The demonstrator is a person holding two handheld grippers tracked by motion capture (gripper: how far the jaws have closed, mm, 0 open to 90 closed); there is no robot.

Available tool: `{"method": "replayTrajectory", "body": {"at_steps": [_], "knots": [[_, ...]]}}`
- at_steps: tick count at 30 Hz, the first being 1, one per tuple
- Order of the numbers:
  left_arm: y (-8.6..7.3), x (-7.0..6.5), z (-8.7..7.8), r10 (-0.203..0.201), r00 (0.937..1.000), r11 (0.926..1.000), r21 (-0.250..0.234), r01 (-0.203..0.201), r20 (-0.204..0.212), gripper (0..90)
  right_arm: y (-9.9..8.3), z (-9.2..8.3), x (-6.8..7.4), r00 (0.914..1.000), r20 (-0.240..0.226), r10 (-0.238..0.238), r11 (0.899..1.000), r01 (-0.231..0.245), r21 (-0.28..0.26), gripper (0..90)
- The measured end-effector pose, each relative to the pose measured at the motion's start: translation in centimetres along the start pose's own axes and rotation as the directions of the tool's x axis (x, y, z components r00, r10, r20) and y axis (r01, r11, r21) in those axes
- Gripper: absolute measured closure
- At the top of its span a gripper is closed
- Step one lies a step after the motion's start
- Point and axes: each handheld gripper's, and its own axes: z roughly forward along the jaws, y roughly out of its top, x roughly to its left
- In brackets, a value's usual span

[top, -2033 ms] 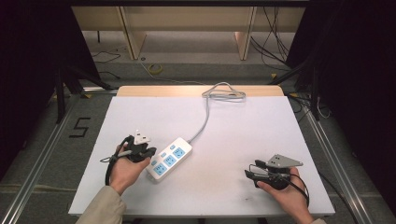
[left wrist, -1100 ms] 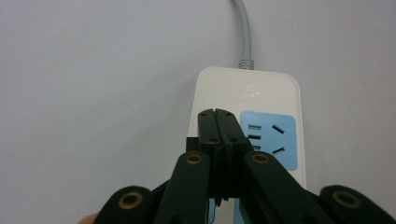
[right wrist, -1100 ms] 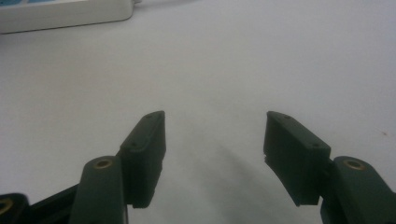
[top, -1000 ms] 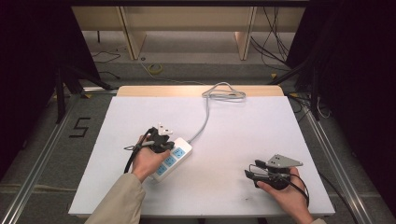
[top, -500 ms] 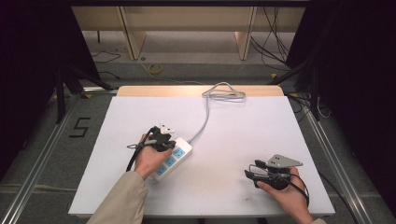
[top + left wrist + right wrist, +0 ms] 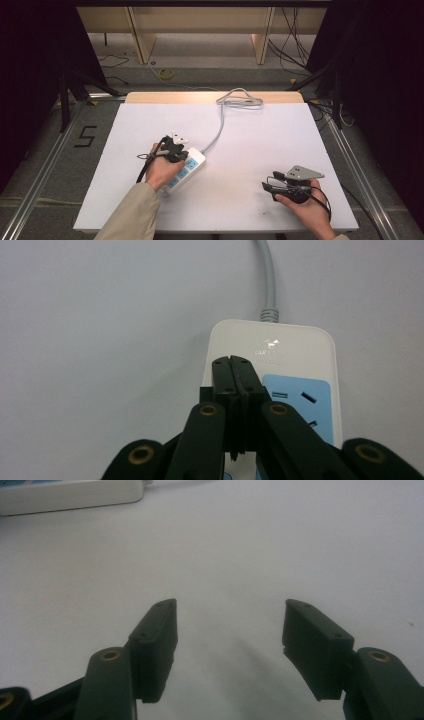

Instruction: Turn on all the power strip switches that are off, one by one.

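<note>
A white power strip [image 6: 188,168] with blue socket panels lies left of the table's middle, its grey cable [image 6: 218,128] running to the far edge. My left gripper [image 6: 174,149] hovers over the strip's cable end, and its jaws are shut with nothing between them. In the left gripper view the closed tips [image 6: 234,371] sit above the strip [image 6: 290,350] beside a blue socket panel [image 6: 300,400]; whether they touch it I cannot tell. My right gripper [image 6: 269,187] rests near the front right, open and empty. Its jaws [image 6: 230,630] stand wide over bare table.
The white table top [image 6: 260,140] has a wooden strip at its far edge, where the cable coils [image 6: 241,99]. Metal rails run along both sides. A corner of the power strip [image 6: 70,495] appears far off in the right gripper view.
Two seconds ago my left hand was left of the strip; it moved right onto the strip's cable end by one second ago. Since then nothing has moved. The right hand stayed still.
</note>
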Motion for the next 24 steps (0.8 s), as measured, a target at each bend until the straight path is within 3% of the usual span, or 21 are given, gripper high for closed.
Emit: {"method": "replayTrajectory", "body": {"at_steps": [12,24], "knots": [[0.0,-0.1,0.0,0.003,1.0,1.0,-0.003,-0.003,-0.004,90.0,0.1,0.0,0.0,1.0,-0.001,-0.002,1.0,0.002,-0.005,40.1],[-0.1,0.3,-1.3,-0.008,1.0,0.9999,-0.008,0.008,0.005,89.9,0.0,-0.1,-0.1,1.0,0.003,-0.003,1.0,0.003,-0.008,40.1]]}}
